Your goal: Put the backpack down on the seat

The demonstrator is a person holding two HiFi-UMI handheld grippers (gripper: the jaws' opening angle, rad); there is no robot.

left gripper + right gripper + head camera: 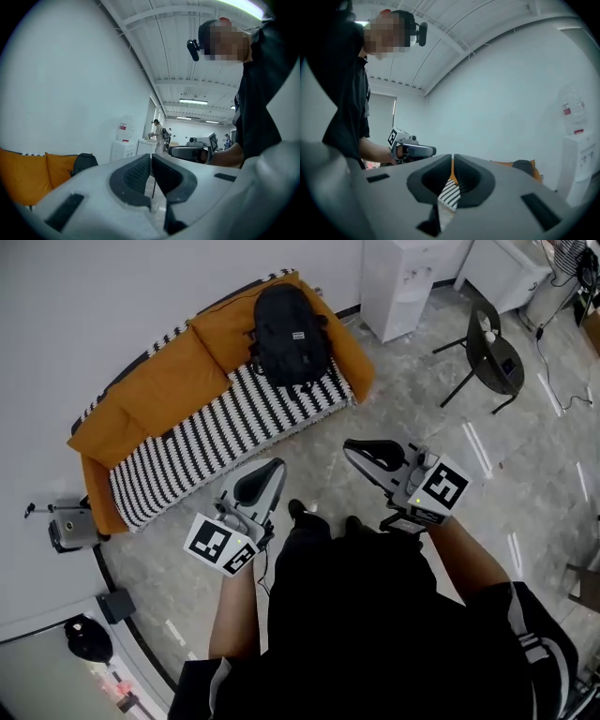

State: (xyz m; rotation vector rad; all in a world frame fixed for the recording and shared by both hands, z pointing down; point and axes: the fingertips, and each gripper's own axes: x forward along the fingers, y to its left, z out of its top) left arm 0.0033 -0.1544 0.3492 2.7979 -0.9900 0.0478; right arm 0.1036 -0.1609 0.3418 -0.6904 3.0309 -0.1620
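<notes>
The black backpack [286, 329] stands upright on the right end of the sofa's striped seat [206, 446], leaning on the orange back cushions. Both grippers are held over the floor in front of the sofa, well apart from the backpack. My left gripper [270, 469] is shut with nothing between its jaws. My right gripper [354, 450] is likewise shut and empty. In the left gripper view, the closed jaws [151, 161] point past the backpack [84, 164] at the left. The right gripper view shows its own gripper [453, 161] closed, with the backpack [523, 166] at the right.
A white water dispenser [408, 277] stands right of the sofa. A black round stand on legs [492, 352] is at the right. A small device [70, 526] sits on the floor left of the sofa. People stand far off in the room [158, 133].
</notes>
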